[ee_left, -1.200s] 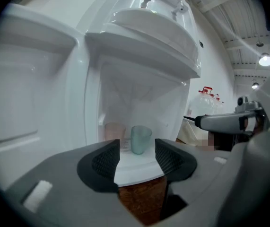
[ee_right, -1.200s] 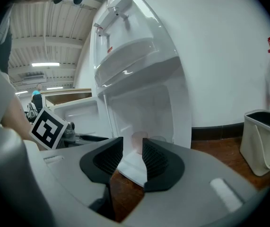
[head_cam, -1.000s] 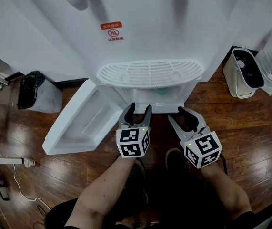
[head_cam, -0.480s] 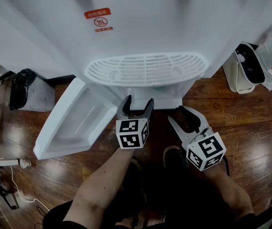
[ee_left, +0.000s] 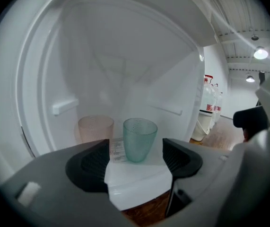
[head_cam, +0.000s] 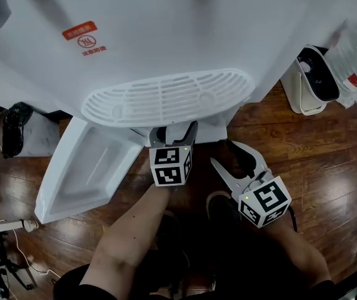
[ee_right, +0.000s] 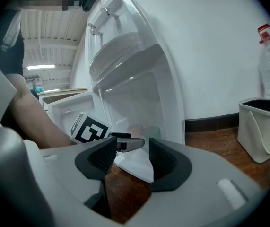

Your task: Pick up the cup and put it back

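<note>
Green cup (ee_left: 139,138) beyond left tongs (ee_left: 135,156), right tongs (ee_right: 132,149) aside, both empty (just opened wide)

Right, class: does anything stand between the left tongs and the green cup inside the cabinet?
Nothing visible does. The green cup stands upright on the white shelf, straight ahead of the left tongs, which have just been opening and hold nothing. The pink cup stands beside it, to its left, off the path.
</note>
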`<act>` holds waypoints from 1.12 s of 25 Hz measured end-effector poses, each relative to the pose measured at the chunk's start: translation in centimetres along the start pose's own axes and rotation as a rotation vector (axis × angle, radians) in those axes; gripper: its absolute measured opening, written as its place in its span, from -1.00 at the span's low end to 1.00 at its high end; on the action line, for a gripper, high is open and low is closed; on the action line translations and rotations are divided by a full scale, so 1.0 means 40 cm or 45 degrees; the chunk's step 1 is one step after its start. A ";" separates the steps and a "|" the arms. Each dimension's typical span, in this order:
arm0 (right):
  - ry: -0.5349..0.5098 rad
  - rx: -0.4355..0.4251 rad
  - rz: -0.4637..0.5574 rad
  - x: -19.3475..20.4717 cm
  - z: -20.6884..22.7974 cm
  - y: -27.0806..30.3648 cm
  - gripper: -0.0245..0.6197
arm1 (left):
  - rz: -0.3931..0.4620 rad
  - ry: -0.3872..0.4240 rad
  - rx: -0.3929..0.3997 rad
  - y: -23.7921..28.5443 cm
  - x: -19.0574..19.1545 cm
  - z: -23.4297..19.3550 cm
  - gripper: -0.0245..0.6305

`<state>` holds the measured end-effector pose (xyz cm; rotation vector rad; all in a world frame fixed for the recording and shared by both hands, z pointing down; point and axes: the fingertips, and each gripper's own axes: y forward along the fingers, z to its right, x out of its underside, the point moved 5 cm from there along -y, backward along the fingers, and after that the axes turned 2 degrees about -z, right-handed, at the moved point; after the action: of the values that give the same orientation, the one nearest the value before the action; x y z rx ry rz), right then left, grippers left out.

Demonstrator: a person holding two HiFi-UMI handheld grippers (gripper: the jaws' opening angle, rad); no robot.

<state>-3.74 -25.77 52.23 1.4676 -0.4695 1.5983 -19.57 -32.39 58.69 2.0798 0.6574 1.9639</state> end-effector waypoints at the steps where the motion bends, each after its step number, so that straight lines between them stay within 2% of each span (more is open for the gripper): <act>1: -0.001 0.002 -0.003 0.001 0.002 -0.002 -0.25 | -0.005 0.012 0.004 0.007 -0.001 0.000 0.10; 5: -0.015 0.011 0.010 -0.011 0.007 -0.006 -0.25 | -0.013 0.043 0.015 0.026 -0.002 0.000 0.10; 9: -0.061 -0.005 0.016 -0.039 0.006 0.021 -0.25 | 0.004 0.124 0.038 0.043 -0.003 0.004 0.10; 13: -0.072 0.000 0.021 -0.068 0.023 0.054 -0.27 | -0.004 0.109 0.053 0.059 0.006 0.005 0.10; 15: -0.059 0.015 0.020 -0.075 0.040 0.059 -0.38 | -0.008 0.105 0.062 0.067 0.013 0.007 0.10; 17: -0.047 0.045 0.008 -0.071 0.056 0.061 -0.53 | -0.002 0.102 0.070 0.074 0.013 0.010 0.10; 20: -0.023 0.081 -0.038 -0.042 0.073 0.062 -0.63 | 0.009 0.095 0.092 0.085 -0.002 0.019 0.10; 25: -0.008 0.081 -0.075 -0.009 0.072 0.050 -0.62 | 0.007 0.156 0.094 0.109 -0.001 0.018 0.10; 28: 0.013 0.085 -0.074 0.002 0.078 0.055 -0.60 | -0.007 0.156 0.090 0.119 0.005 0.011 0.11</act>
<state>-3.62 -29.35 53.63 1.5087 -0.3675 1.5877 -18.28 -36.41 60.92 2.0063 0.7664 2.1077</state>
